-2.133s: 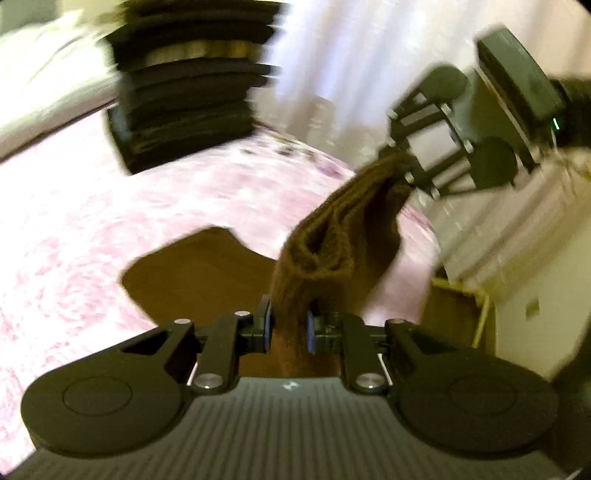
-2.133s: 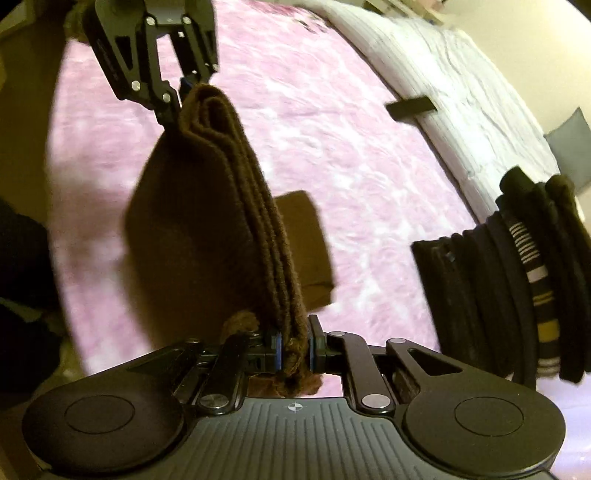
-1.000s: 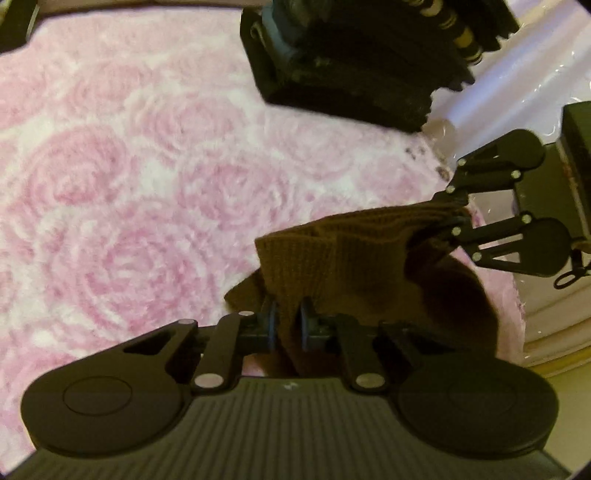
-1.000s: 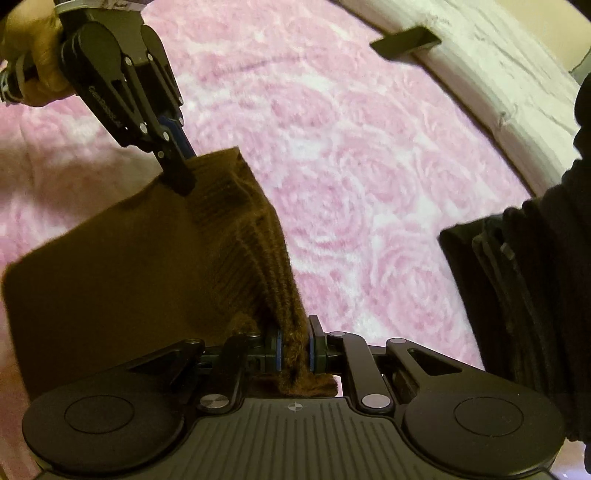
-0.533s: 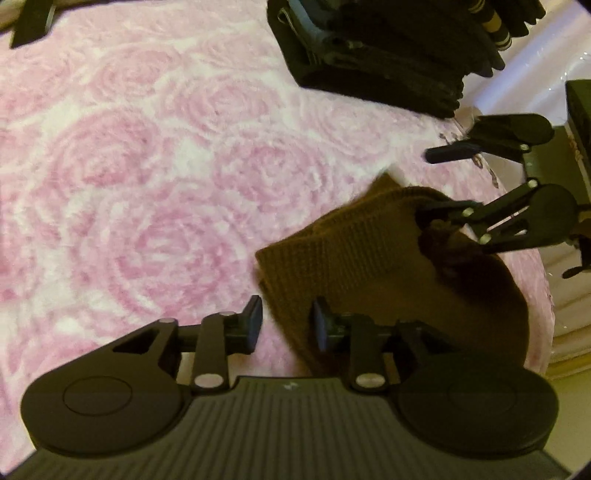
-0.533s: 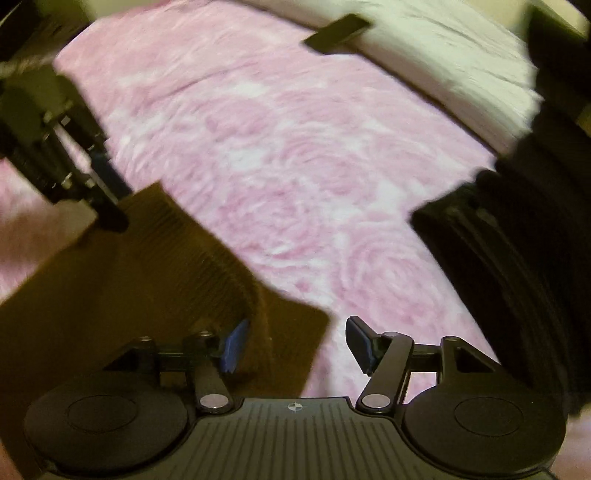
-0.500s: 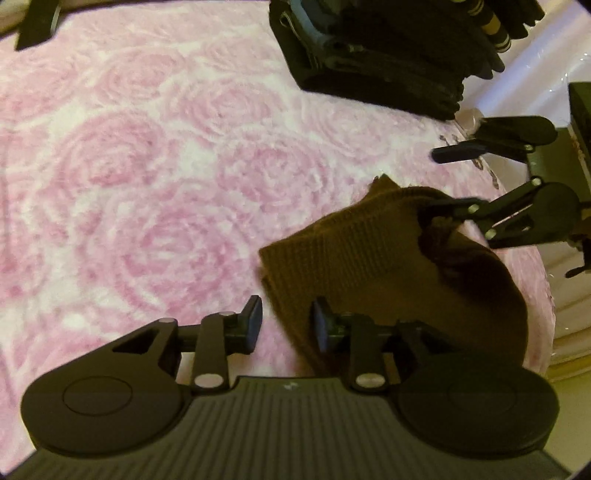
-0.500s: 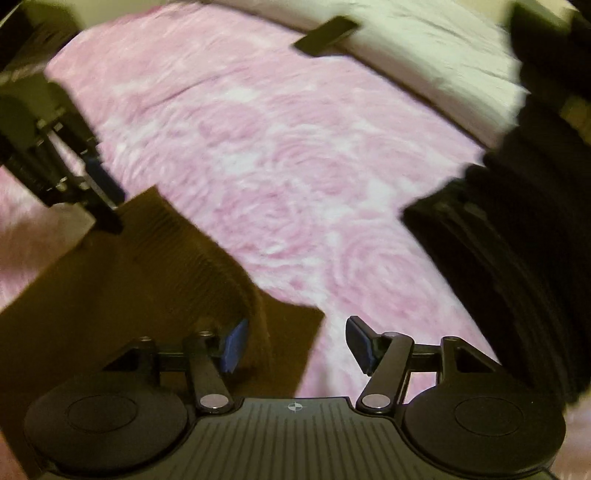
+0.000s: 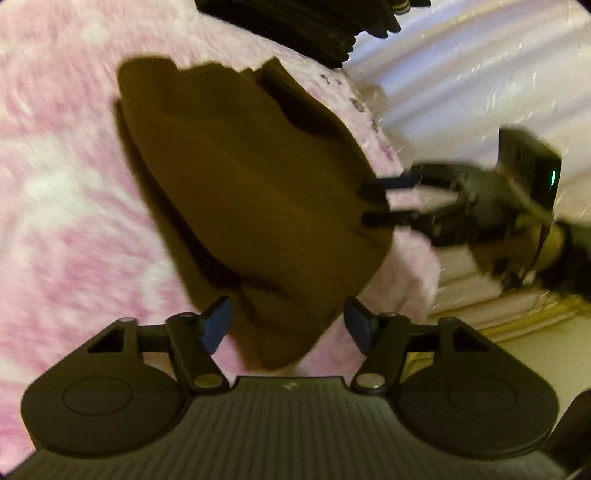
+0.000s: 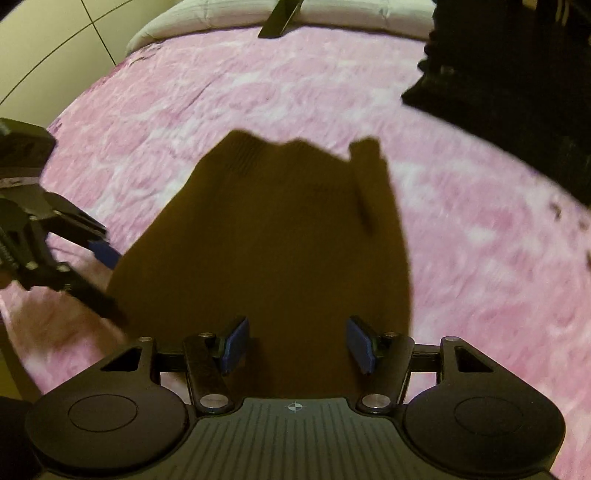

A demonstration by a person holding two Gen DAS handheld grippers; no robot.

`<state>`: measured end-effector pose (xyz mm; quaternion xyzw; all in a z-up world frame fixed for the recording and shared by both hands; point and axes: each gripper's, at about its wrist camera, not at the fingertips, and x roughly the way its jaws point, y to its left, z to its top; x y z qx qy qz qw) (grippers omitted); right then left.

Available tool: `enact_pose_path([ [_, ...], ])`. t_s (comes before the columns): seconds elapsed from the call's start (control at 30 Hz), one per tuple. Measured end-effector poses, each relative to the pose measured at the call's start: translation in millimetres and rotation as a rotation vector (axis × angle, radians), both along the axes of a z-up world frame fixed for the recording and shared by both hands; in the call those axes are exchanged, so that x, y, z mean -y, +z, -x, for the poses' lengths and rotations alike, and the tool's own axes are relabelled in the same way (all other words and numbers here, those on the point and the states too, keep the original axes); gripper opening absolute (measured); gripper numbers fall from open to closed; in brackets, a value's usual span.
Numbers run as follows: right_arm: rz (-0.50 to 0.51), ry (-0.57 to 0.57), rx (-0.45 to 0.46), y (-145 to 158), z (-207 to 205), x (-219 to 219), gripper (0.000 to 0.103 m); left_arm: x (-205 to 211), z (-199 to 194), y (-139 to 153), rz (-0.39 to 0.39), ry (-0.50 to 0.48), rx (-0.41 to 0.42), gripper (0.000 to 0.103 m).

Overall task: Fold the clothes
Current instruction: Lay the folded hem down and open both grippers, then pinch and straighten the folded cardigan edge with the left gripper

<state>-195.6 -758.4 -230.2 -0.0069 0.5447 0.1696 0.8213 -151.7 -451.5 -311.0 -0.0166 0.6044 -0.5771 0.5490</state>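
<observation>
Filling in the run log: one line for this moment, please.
brown knit garment: lying on pink blanket | left gripper: opening, nothing gripped | right gripper: open, empty

In the left wrist view we see the sweater [image 9: 251, 192] lying on the blanket [image 9: 66, 206] in the middle of the frame. The stack [image 9: 314, 26] of clothes sits at the top, behind the sweater. Our left gripper [image 9: 286, 325] is at the bottom, its jaws opening over the sweater's near end. Our right gripper [image 9: 384, 199] comes in from the right, at the sweater's right edge.

In the right wrist view the sweater [image 10: 280, 236] lies in the middle, the stack [image 10: 517, 92] at the upper right, the left gripper [image 10: 99, 277] at the left edge.
</observation>
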Motion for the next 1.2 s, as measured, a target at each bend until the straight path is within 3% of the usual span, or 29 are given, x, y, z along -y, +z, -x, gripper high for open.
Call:
enact_pose_path([
  [0.1,-0.035,-0.047,-0.021,-9,8,3,0.061,-3,9,-8,-0.034,0.034,-0.021,0.028],
  [0.33,-0.135,-0.162,-0.047,-22,10,20,0.061,-16,25,-10,-0.08,0.109,-0.006,0.026],
  [0.53,-0.144,-0.396,-0.052,-37,14,68,0.061,-2,31,1,-0.111,0.043,0.085,0.026],
  [0.63,-0.029,-0.427,-0.042,-25,15,70,0.061,3,31,14,-0.122,0.024,0.142,0.026],
  [0.7,-0.051,-0.487,-0.025,-13,18,77,0.061,5,31,31,-0.121,0.005,0.199,0.022],
  [0.83,-0.082,-0.397,0.074,17,14,63,0.061,8,32,65,-0.082,-0.042,0.369,0.022],
  [0.9,-0.116,-0.338,0.089,19,5,53,0.061,14,28,71,-0.056,-0.058,0.405,0.022],
  [0.97,-0.144,-0.309,0.08,11,-10,45,0.061,27,22,68,-0.042,-0.075,0.411,0.022],
  [1.07,-0.133,-0.292,0.055,-14,-40,40,0.061,50,23,44,-0.083,-0.138,0.426,0.022],
  [1.13,-0.123,-0.321,0.03,-36,-61,49,0.052,60,26,28,-0.115,-0.172,0.429,0.022],
  [1.2,-0.129,-0.346,0.023,-55,-82,58,0.049,56,27,17,-0.113,-0.174,0.424,0.022],
])
